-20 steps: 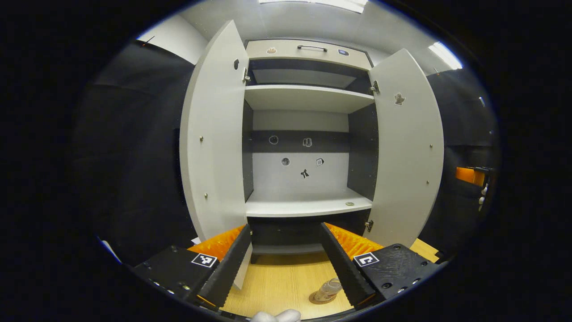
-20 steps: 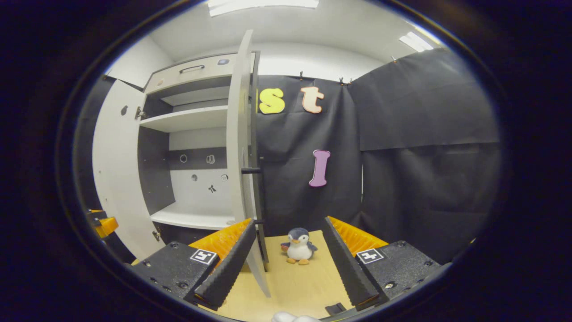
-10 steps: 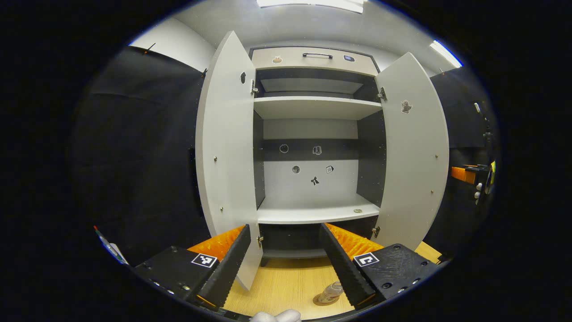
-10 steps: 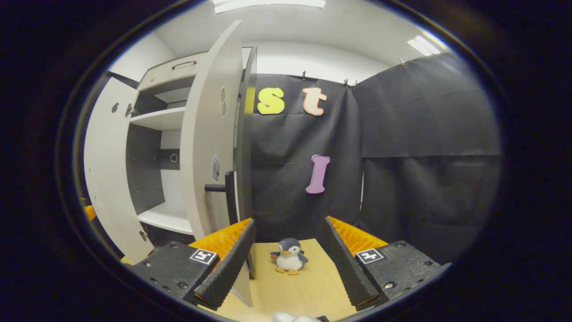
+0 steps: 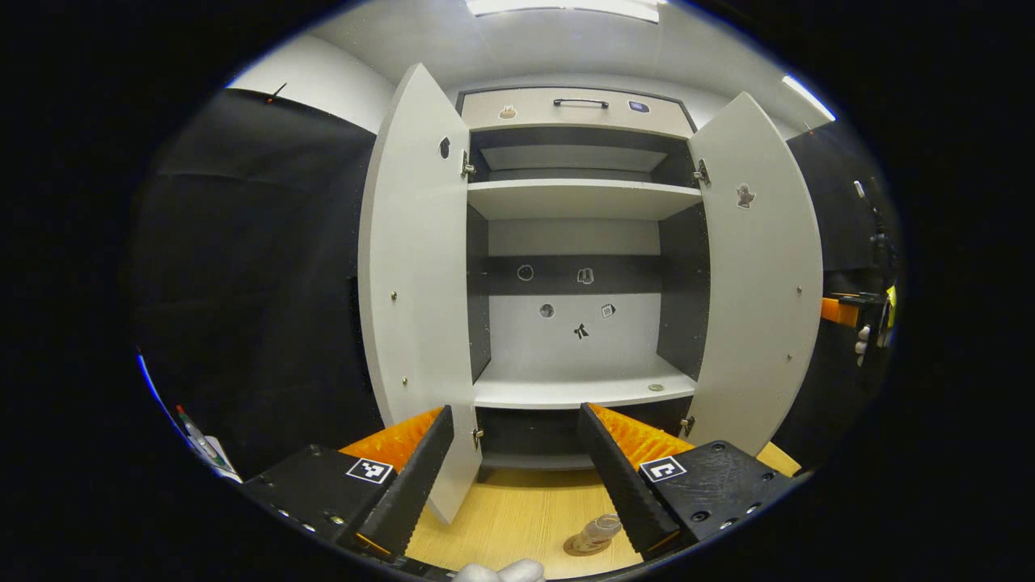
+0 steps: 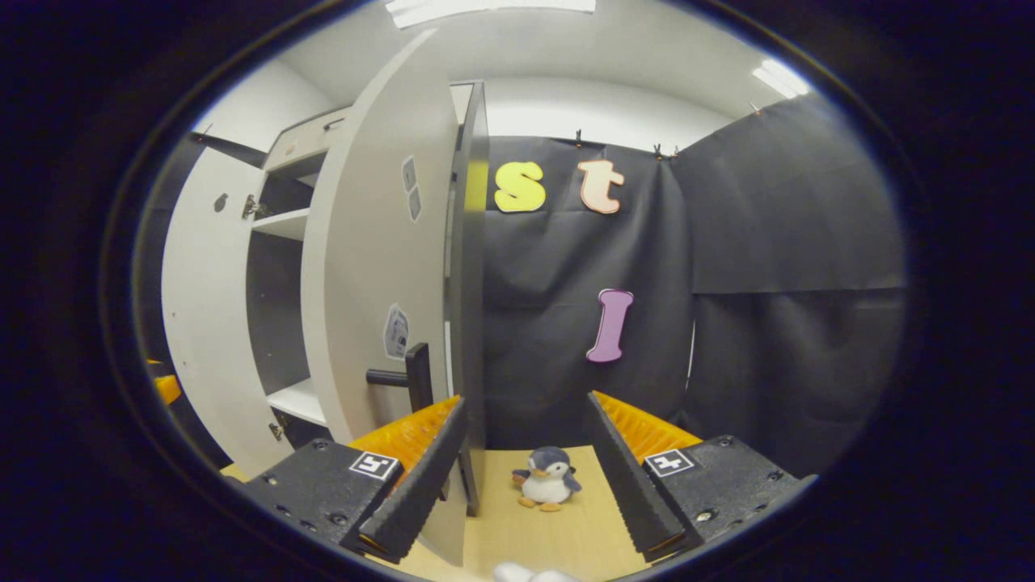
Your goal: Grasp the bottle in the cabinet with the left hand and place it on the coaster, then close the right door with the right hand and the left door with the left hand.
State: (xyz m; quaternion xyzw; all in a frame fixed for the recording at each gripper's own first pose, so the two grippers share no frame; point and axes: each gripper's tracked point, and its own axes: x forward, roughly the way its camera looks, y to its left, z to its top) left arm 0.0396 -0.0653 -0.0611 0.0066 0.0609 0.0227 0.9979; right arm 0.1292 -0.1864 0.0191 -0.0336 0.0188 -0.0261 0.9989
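— Bottle first: where does it lie from the left gripper [image 5: 511, 473]?

— Clear plastic bottle [image 5: 599, 530] stands on the round brown coaster [image 5: 584, 546], low on the light wooden table [image 5: 517, 517], just beside the inner edge of that gripper's right finger and partly hidden by it. The fingers are spread wide apart and hold nothing.

— And behind it?

— The tall white cabinet with dark inner sides [image 5: 576, 267] stands with both doors swung out. The white left door [image 5: 416, 291] is just past the tip of the left finger; the white right door [image 5: 760, 283] is farther off to the right. The lower shelf [image 5: 582, 391] carries only a small round thing near its right end; I cannot tell what it is.

— What about the right gripper [image 6: 524, 465]?

— Its fingers are also apart, with nothing between them but the table and, farther on, a small plush penguin [image 6: 547, 478]. In the right gripper view the right door shows its outer face with the black bar handle [image 6: 404, 377], just above the left finger; whether the finger touches the door I cannot tell.
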